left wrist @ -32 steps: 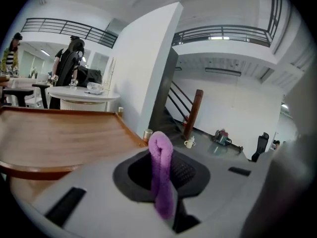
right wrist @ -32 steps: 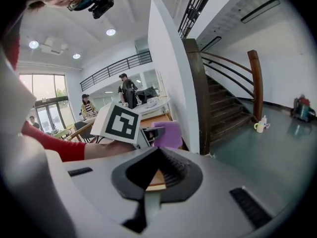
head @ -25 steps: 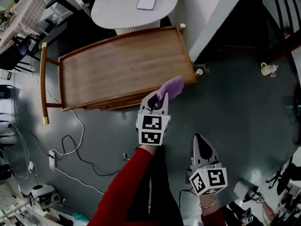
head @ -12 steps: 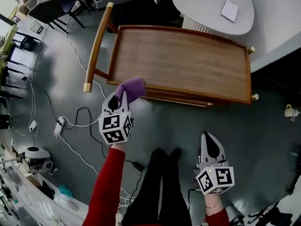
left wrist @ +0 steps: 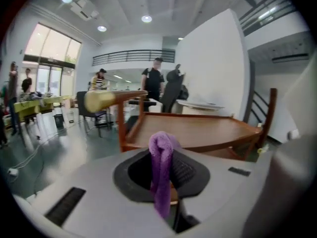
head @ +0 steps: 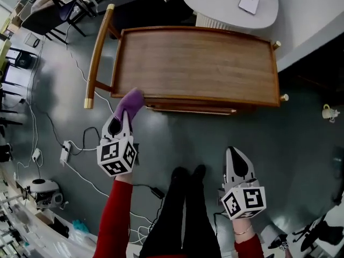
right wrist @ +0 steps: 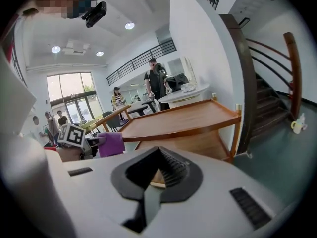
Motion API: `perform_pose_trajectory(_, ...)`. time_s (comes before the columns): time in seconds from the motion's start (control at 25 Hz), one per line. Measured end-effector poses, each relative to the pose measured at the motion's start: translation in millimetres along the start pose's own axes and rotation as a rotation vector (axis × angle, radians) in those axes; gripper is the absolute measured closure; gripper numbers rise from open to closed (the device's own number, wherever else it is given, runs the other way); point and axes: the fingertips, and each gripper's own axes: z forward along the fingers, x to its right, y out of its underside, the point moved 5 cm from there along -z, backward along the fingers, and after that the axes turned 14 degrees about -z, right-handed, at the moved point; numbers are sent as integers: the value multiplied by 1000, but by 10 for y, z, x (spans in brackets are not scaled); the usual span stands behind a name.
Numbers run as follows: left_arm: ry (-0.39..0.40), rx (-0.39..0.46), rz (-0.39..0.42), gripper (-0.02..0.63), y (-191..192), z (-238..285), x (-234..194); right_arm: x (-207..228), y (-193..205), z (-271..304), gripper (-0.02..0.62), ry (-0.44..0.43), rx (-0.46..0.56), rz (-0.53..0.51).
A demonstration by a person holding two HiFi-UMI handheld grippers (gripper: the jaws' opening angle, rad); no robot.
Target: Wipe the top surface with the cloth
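Observation:
The wooden cart's top surface (head: 199, 58) lies ahead of me, bare, with a raised rim and a handle bar at its left end. My left gripper (head: 122, 116) is shut on a purple cloth (head: 130, 100), which hangs just off the cart's front left corner, not touching the top. In the left gripper view the cloth (left wrist: 161, 167) is folded between the jaws, with the cart top (left wrist: 198, 130) beyond. My right gripper (head: 232, 155) hangs low over the floor, shut and holding nothing. In the right gripper view the cart top (right wrist: 178, 120) and the cloth (right wrist: 111, 144) show.
A round white table (head: 215, 4) with a flat white device (head: 249, 2) stands behind the cart. Cables and a power strip (head: 67, 147) lie on the floor at left. A mug (head: 328, 112) sits on the floor at right. A staircase (right wrist: 270, 98) rises right of the cart.
The left gripper has carried the cloth from the cart's front right corner to its front left corner and drawn back slightly. The right gripper stays low and shut.

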Motion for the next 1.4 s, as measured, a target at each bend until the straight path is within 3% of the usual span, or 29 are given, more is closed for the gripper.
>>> perform_pose_trajectory(0.24, 586, -192, 44, 551, 913, -284, 2197, 418, 191, -575, 584, 171, 6, 47)
perform_pose_trajectory(0.36, 748, -281, 104, 551, 1494, -129, 3117, 699, 412, -896, 584, 266, -10, 95)
perform_pose_trajectory(0.44, 796, -322, 150, 551, 1805, 74, 3587, 864, 545, -1050, 584, 319, -19, 121)
perform_pose_trajectory(0.6, 763, -392, 205, 551, 2212, 524, 3939, 973, 801, -1162, 584, 380, -52, 177)
perform_pose_trajectory(0.88, 605, -411, 242, 551, 2247, 1008, 3541, 1001, 912, -939, 584, 315, -86, 160)
perform_pose_trajectory(1.16, 419, -346, 217, 551, 1904, 1240, 2584, 881, 864, -237, 584, 133, -130, 93)
perform_pose_trajectory(1.4, 153, -277, 169, 551, 1492, 1202, 976, 297, 868, 602, 584, -57, -169, 15)
